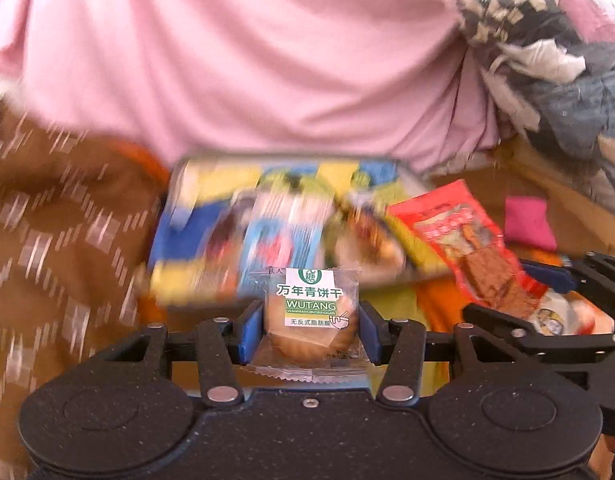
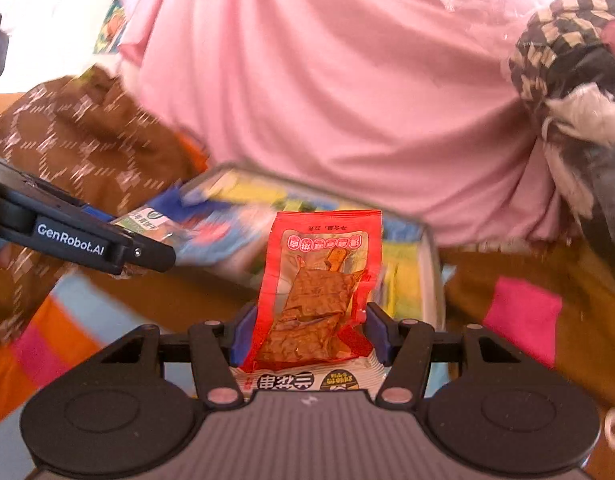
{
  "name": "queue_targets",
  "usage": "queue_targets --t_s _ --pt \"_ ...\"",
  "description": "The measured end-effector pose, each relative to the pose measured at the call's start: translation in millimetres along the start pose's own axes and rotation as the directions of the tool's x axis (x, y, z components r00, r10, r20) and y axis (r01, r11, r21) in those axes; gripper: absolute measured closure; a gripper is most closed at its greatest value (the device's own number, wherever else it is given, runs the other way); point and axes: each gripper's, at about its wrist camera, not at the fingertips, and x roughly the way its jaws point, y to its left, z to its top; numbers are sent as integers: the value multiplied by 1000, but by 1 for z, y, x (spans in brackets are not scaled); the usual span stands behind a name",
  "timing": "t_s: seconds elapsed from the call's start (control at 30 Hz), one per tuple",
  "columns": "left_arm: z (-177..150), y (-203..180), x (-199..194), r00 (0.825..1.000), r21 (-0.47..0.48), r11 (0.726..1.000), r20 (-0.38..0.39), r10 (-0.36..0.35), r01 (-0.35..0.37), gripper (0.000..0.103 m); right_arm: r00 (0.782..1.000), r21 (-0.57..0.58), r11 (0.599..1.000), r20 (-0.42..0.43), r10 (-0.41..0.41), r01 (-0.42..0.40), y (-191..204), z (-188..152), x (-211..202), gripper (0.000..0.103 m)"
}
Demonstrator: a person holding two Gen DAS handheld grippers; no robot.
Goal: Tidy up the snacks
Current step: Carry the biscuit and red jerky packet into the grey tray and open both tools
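Note:
My left gripper [image 1: 309, 330] is shut on a clear-wrapped biscuit packet [image 1: 313, 312] with a green and white label, held upright between the blue pads. My right gripper [image 2: 307, 334] is shut on a red packet of brown tofu skewers [image 2: 315, 288], also seen at the right of the left wrist view as the red packet [image 1: 467, 240]. Just beyond both grippers lies a colourful tray [image 1: 403, 168] with several blurred snack packets inside; its pale rim [image 2: 431, 272] shows in the right wrist view. The left gripper's black arm [image 2: 79, 240] enters the right wrist view from the left.
A pink cloth [image 1: 267, 60] bulges behind the tray. A brown patterned fabric [image 1: 47, 220] lies at left. A pile of checkered and grey clothes [image 1: 547, 60] sits at the upper right. A small magenta pad [image 2: 523, 316] rests on brown cloth right of the tray.

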Motion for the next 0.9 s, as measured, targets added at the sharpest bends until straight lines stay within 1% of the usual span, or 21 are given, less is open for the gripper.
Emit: queue_targets --t_s 0.1,0.2,0.33,0.43,0.57,0.7,0.9 --pt "39 -3 25 999 16 1000 35 -12 12 52 999 4 1000 36 0 0 -20 24 30 41" --pt "67 -6 55 997 26 1000 69 -19 17 51 999 24 1000 46 10 -11 -35 42 60 41" --pt "88 0 91 994 23 1000 107 -6 4 51 999 54 998 26 40 -41 -54 57 104 41" --pt "96 8 115 994 30 999 104 33 -36 51 999 65 997 -5 50 -49 -64 61 129 41" --pt "98 23 137 994 -5 998 82 66 -66 51 998 59 997 -47 45 -43 -68 61 160 41" --pt "94 36 149 995 -44 996 65 74 -71 51 995 89 995 -81 57 -49 -70 56 177 41" --pt "86 46 165 998 -100 993 7 65 -64 51 991 94 994 -120 66 -55 -67 50 190 40"
